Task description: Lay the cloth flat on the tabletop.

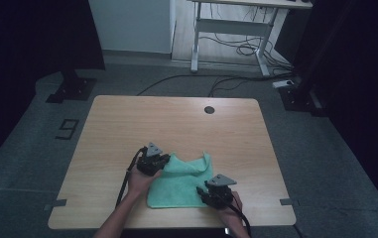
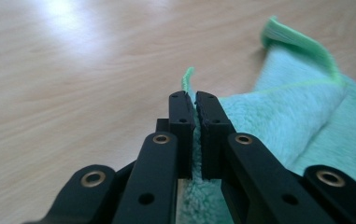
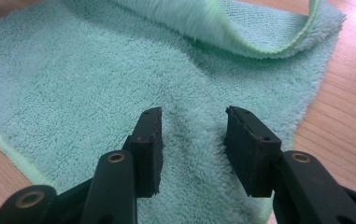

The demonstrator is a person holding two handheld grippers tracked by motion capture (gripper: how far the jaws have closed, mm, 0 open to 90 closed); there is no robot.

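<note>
Left hand-held gripper [image 2: 194, 105] level, pinching towel [image 2: 278, 126] edge.

Left tongs [image 2: 194, 105] clamped, right tongs [image 3: 193, 122] apart

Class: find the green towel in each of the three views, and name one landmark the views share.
High view: green towel at table's near middle, between both grippers.
Left gripper view: right half, its edge pinched in the shut jaws.
Right gripper view: spread beneath the open jaws.
Shared landmark: the towel's raised folded edge.

green towel [image 3: 96, 74] cut off at frame bottom, near edge blurred
</note>
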